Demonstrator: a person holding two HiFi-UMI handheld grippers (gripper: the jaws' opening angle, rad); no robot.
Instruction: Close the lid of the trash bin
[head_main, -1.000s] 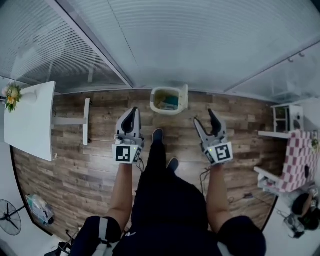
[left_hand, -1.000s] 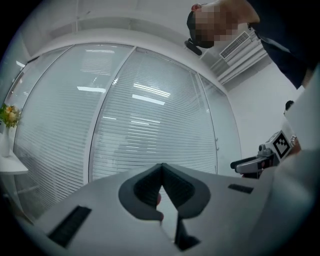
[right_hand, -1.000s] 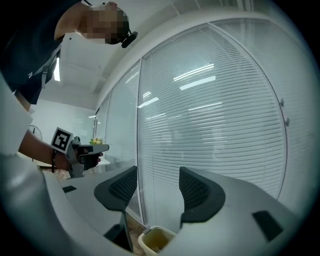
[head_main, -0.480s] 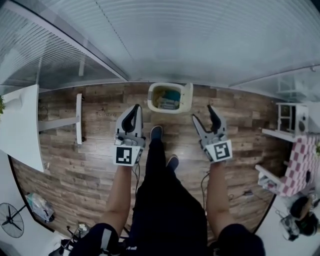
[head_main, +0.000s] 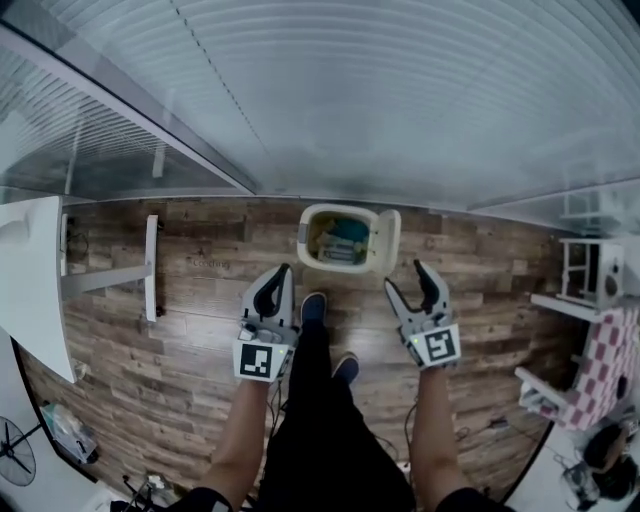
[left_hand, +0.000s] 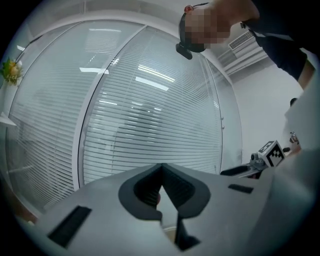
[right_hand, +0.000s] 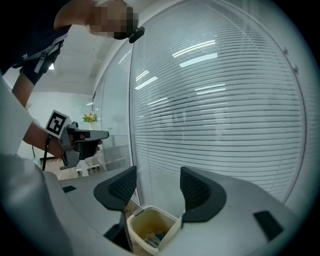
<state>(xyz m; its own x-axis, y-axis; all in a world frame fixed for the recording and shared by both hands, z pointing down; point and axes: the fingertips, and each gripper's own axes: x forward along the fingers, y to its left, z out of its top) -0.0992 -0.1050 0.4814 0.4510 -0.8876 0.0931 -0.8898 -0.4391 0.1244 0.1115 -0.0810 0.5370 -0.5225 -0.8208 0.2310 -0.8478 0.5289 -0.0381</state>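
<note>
Standing over the open trash bin, left jaws together, right jaws spread

The trash bin (head_main: 304, 236) sits on the wood-plank floor (head_main: 190, 330) at the foot of a glass wall with slatted blinds (head_main: 400, 100), straight ahead of the person's shoes (head_main: 313, 304). Its lid (head_main: 387, 242) is up, standing nearly upright along the bin's right side. The cream-coloured inside is open to view, with some scraps (head_main: 340, 240) lying at the bottom, one of them blue-green.

Both grippers are held in the air on the near side of the bin, touching neither it nor the lid. The left gripper (head_main: 279, 277) is at the bin's near left. In the left gripper view its jaws are drawn together, tips meeting, with nothing clamped, and they point at the blinds. The right gripper (head_main: 410, 282) is at the near right, near the raised lid but apart from it. In the right gripper view its jaws stand well apart with nothing between the pads, and the bin and its lid show low in the gap, farther off on the floor.

A white table (head_main: 30, 290) stands well off to the left, and a white shelf unit (head_main: 585, 272) well off to the right.
</note>
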